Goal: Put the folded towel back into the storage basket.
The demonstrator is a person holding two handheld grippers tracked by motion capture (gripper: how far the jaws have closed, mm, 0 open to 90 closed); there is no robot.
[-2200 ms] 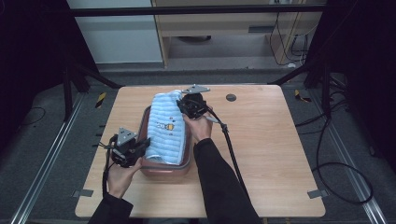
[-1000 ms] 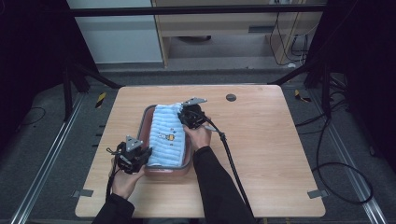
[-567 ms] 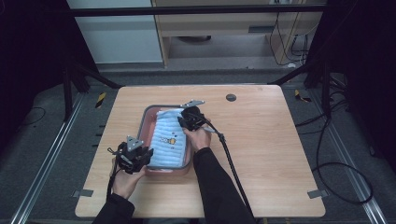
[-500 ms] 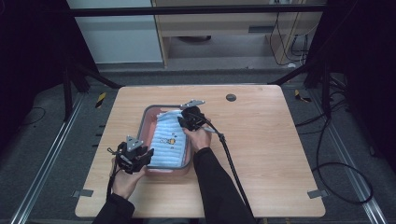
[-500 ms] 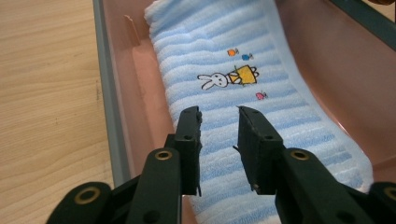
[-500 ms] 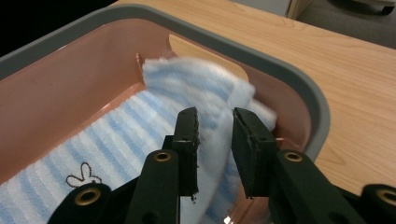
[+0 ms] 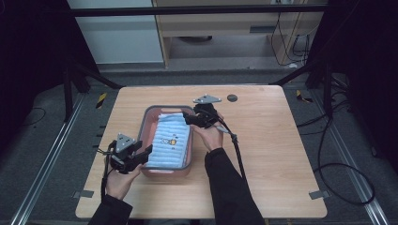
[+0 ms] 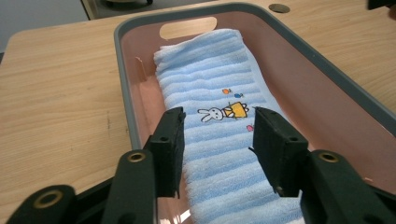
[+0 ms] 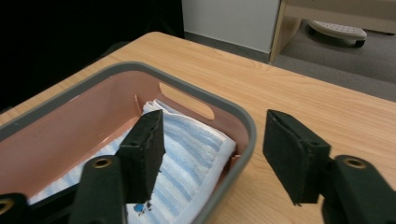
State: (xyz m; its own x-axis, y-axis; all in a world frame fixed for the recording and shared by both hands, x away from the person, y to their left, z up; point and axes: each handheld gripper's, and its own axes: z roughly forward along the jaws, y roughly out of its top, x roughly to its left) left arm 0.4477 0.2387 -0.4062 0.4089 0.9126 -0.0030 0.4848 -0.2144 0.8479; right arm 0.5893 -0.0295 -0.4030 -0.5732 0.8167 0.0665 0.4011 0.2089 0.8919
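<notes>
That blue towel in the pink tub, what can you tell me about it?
The towel is light blue terry cloth with ribbed stripes, folded into a long flat strip. Near its middle sits a small embroidered white rabbit beside a yellow shape, with tiny orange, blue and pink motifs around it. It lies lengthwise on the floor of the pink tub, which has a grey rim, one end near the handle slot. The jaws of both hand-held grippers have just been opening and stand clear of the cloth; nothing grips it.

tabletop (image 7: 281, 154) right of basin (image 7: 146, 123) open — basin walls block.
</notes>
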